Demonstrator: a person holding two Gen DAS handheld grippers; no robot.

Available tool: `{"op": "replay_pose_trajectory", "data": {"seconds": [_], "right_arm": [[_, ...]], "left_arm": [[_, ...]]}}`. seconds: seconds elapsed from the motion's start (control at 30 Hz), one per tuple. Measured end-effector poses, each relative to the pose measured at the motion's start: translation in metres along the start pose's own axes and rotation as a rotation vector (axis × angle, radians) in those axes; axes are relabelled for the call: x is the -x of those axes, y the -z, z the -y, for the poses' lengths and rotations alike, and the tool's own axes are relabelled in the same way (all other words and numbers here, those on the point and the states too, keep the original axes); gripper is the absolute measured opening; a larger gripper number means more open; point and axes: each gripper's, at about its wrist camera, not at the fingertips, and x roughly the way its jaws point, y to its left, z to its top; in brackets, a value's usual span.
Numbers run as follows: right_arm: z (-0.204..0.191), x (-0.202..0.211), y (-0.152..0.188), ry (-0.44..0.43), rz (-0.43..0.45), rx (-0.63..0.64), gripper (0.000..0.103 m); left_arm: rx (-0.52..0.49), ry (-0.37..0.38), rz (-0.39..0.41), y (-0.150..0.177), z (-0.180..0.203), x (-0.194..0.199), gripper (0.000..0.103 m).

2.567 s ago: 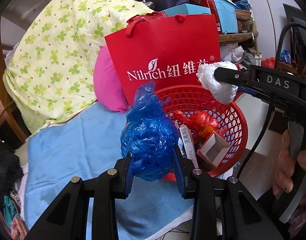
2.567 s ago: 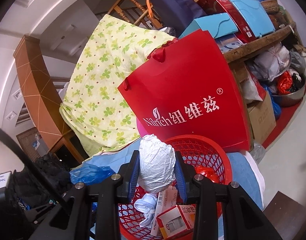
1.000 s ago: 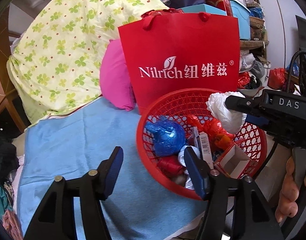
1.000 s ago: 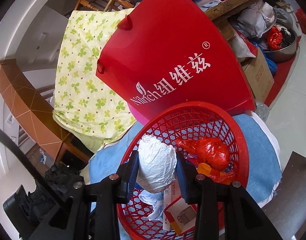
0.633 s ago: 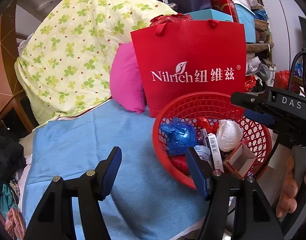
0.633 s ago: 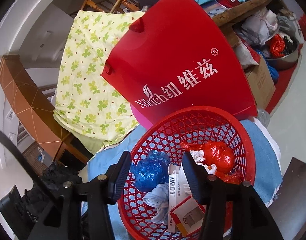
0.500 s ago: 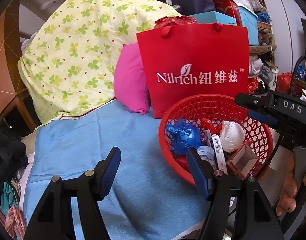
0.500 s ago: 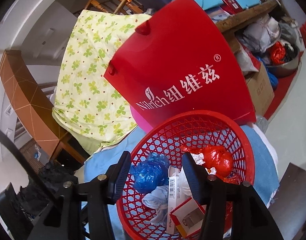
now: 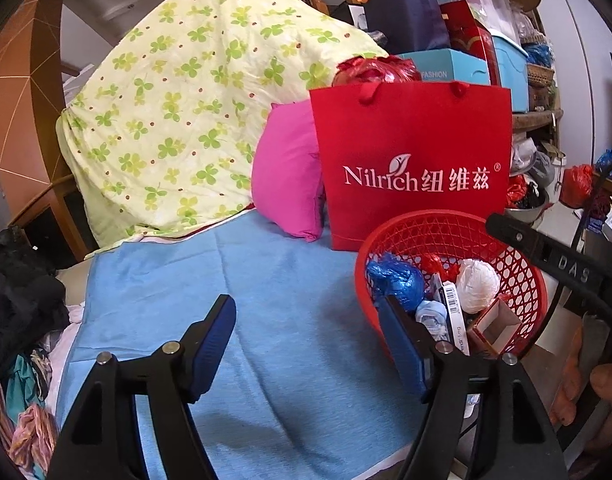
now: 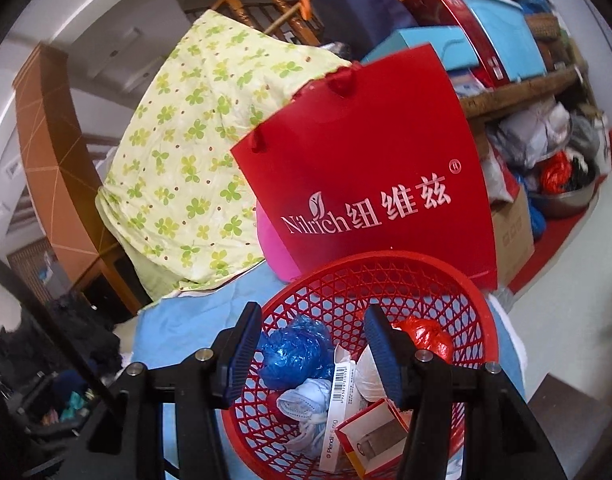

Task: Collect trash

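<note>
A red mesh basket [image 9: 426,216] [image 10: 386,258] stands on the blue cloth and holds a blue plastic wad [image 9: 394,276] [image 10: 293,352], a white crumpled wad [image 9: 478,284] [image 10: 366,372], a red plastic wad [image 10: 426,336], a barcoded box [image 10: 340,384] and a small open carton [image 9: 494,326]. My left gripper [image 9: 306,308] hangs left of the basket over the cloth. Its jaws are opening with nothing between them. My right gripper [image 10: 312,314] hovers open above the basket's near side, holding nothing.
A red paper bag [image 9: 414,160] stands just behind the basket, with a pink cushion [image 9: 285,184] and a clover-print quilt [image 9: 185,120] to its left. Dark clothes [image 9: 13,280] pile up at far left. Boxes crowd shelves at right. A person's hand [image 9: 602,392] grips the right tool.
The blue wad left my left gripper and the white wad left my right gripper; both now lie in the basket. Both grippers opened and drew back and upward.
</note>
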Motion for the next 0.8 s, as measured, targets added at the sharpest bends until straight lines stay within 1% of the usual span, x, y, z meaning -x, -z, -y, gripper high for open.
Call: {"op": "replay_pose_trajectory", "data": {"seconds": [0.13,0.47,0.57,0.73,0.8], "right_arm": [[-0.009,0.010,0.005,0.008,0.022,0.034,0.058],[-0.019,0.040,0.016,0.011,0.039,0.043,0.058],[-0.026,0.050,0.018,0.014,0.040,0.065,0.062],[-0.041,0.065,0.021,0.025,0.024,0.114,0.063],[-0.046,0.072,0.020,0.031,0.024,0.130,0.065]], "left_arm": [[0.011,-0.005,0.018,-0.001,-0.008,0.011,0.079],[0.030,-0.023,0.052,0.000,-0.029,0.037,0.081],[0.031,-0.032,0.060,0.000,-0.034,0.043,0.082],[0.041,-0.048,0.067,0.002,-0.041,0.054,0.083],[0.045,-0.054,0.069,0.002,-0.044,0.059,0.084]]}}
